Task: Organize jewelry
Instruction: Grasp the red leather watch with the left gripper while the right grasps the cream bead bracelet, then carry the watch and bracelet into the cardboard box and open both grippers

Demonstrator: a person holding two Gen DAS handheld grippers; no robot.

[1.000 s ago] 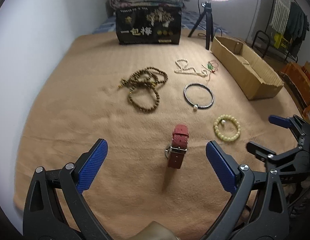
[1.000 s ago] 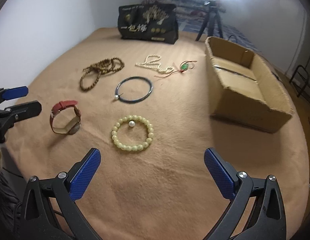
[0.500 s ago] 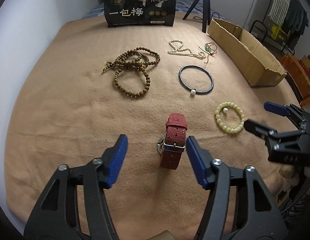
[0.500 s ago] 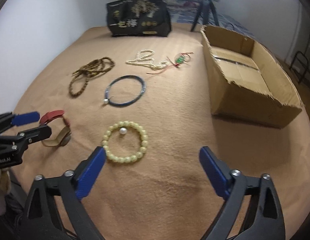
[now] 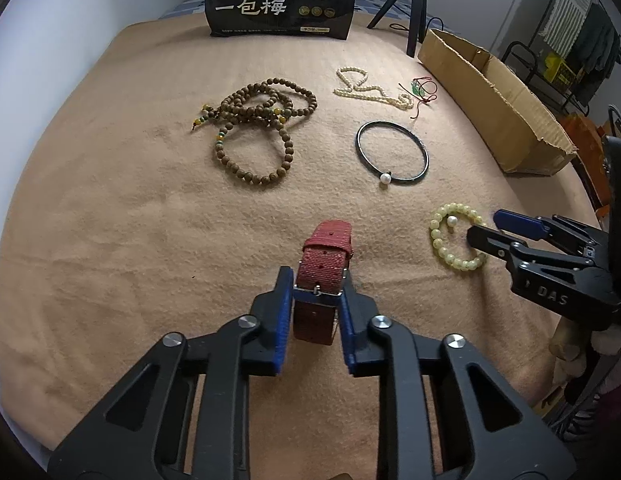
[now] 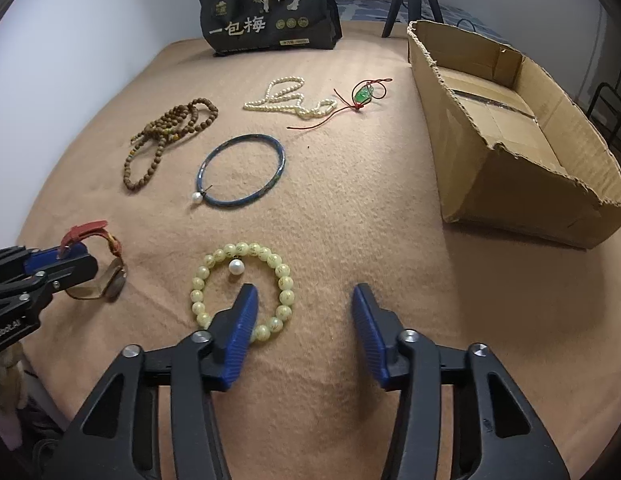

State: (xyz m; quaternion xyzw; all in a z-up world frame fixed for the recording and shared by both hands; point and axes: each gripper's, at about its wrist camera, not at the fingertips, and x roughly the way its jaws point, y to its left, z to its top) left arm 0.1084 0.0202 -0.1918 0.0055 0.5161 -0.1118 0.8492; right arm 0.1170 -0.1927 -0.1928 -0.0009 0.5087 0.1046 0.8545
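Observation:
My left gripper (image 5: 316, 286) is shut on the red-strapped watch (image 5: 325, 264), its blue pads pressing both sides of the strap at the buckle; the watch also shows in the right wrist view (image 6: 100, 264). My right gripper (image 6: 302, 300) is open, low over the blanket, its left finger (image 6: 240, 320) lying across the near side of the pale yellow bead bracelet (image 6: 284, 280) with a loose pearl (image 6: 236, 267) inside its ring. In the left wrist view the right gripper (image 5: 494, 226) sits at that bracelet (image 5: 442, 240).
On the tan blanket (image 6: 350, 208) lie a dark bangle with a pearl (image 6: 242, 176), brown prayer beads (image 6: 170, 132), a pearl necklace (image 6: 290, 100) and a green pendant on red cord (image 6: 362, 92). An open cardboard box (image 6: 510, 128) stands right. A black bag (image 6: 270, 12) stands at the back.
My left gripper has moved forward and closed on the watch strap. My right gripper has dropped onto the yellow bracelet and narrowed, still open.

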